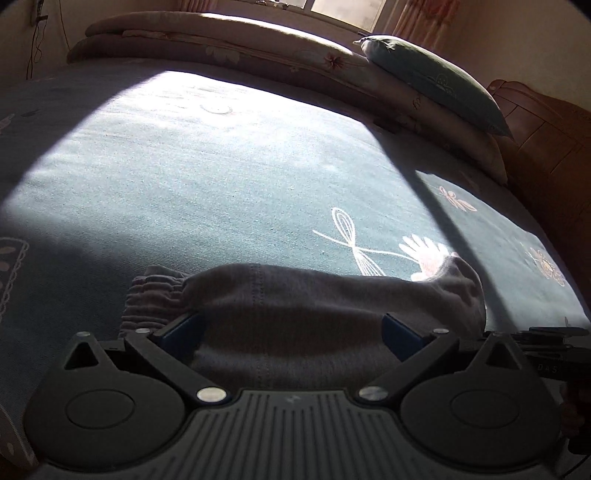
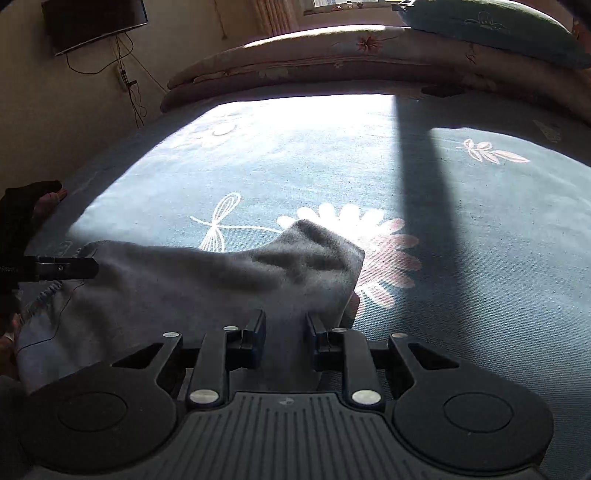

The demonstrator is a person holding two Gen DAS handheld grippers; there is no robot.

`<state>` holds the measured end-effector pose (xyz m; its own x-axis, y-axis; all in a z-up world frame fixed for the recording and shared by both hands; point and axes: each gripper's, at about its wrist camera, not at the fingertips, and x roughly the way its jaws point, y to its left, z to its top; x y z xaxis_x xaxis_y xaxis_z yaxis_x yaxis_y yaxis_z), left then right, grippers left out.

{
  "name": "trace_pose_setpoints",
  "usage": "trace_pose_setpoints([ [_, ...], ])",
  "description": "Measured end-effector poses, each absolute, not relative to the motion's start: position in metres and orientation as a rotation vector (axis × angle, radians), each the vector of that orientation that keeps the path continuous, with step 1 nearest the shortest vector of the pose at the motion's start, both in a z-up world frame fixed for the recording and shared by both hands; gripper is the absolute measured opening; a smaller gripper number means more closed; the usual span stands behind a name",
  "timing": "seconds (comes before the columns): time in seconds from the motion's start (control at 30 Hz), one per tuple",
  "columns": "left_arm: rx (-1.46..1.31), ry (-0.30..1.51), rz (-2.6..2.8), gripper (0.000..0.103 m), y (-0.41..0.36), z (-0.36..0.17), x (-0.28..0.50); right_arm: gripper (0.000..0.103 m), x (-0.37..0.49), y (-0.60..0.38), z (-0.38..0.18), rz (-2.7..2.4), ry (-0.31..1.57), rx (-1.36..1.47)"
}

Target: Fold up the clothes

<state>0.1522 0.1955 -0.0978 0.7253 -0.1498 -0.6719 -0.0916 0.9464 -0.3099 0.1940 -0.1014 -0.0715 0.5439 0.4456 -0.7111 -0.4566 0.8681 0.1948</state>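
A grey garment (image 1: 288, 295) lies on the blue printed bedsheet (image 1: 221, 166), its gathered elastic band (image 1: 151, 295) at the left. My left gripper (image 1: 290, 326) is open, jaws wide apart, and the cloth fills the space between them. In the right wrist view the same garment (image 2: 184, 280) bulges up into a hump by the flower print. My right gripper (image 2: 286, 332) has its jaws close together, shut on a fold of the grey cloth. One left-gripper finger (image 2: 70, 267) reaches the garment's left edge, carried by a black-gloved hand (image 2: 22, 218).
Folded floral quilts (image 1: 221, 48) are stacked along the bed's far side, with a green pillow (image 1: 424, 74) on top. A wooden headboard (image 1: 546, 140) stands at the right. A screen (image 2: 96, 22) with dangling cables hangs on the wall. Sunlight falls across the sheet.
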Motion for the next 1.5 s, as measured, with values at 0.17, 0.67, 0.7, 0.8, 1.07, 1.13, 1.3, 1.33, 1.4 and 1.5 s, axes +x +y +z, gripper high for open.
trace_pose_setpoints([
  [0.17, -0.362, 0.735, -0.057, 0.102, 0.204, -0.079, 0.158, 0.026, 0.192, -0.107, -0.07, 0.527, 0.827, -0.042],
  [0.67, -0.46, 0.7, -0.115, 0.102, 0.222, -0.104, 0.163, 0.03, 0.29, -0.052, -0.083, 0.496, 0.836, -0.049],
  [0.7, -0.471, 0.694, -0.115, 0.102, 0.223, -0.103, 0.162, 0.031, 0.286, -0.054, -0.079, 0.489, 0.825, -0.038],
  [0.8, -0.492, 0.672, -0.102, 0.102, 0.225, -0.092, 0.156, 0.032, 0.268, -0.063, -0.062, 0.483, 0.786, -0.01],
  [1.07, -0.372, 0.723, -0.034, 0.102, 0.219, -0.094, 0.155, 0.04, 0.175, -0.117, -0.041, 0.478, 0.746, 0.162],
  [1.13, -0.348, 0.705, -0.032, 0.102, 0.222, -0.08, 0.146, 0.04, 0.151, -0.129, -0.046, 0.451, 0.754, 0.188],
  [1.3, -0.438, 0.767, 0.004, 0.102, 0.262, -0.062, 0.13, 0.046, 0.115, -0.155, -0.056, 0.439, 0.787, 0.222],
  [1.33, -0.498, 0.791, -0.007, 0.102, 0.274, -0.068, 0.127, 0.047, 0.111, -0.16, -0.057, 0.437, 0.791, 0.235],
  [1.4, -0.605, 0.836, -0.002, 0.102, 0.292, -0.082, 0.123, 0.047, 0.105, -0.166, -0.06, 0.436, 0.796, 0.257],
  [1.5, -0.778, 0.887, -0.025, 0.102, 0.311, -0.111, 0.116, 0.047, 0.097, -0.171, -0.06, 0.437, 0.795, 0.277],
])
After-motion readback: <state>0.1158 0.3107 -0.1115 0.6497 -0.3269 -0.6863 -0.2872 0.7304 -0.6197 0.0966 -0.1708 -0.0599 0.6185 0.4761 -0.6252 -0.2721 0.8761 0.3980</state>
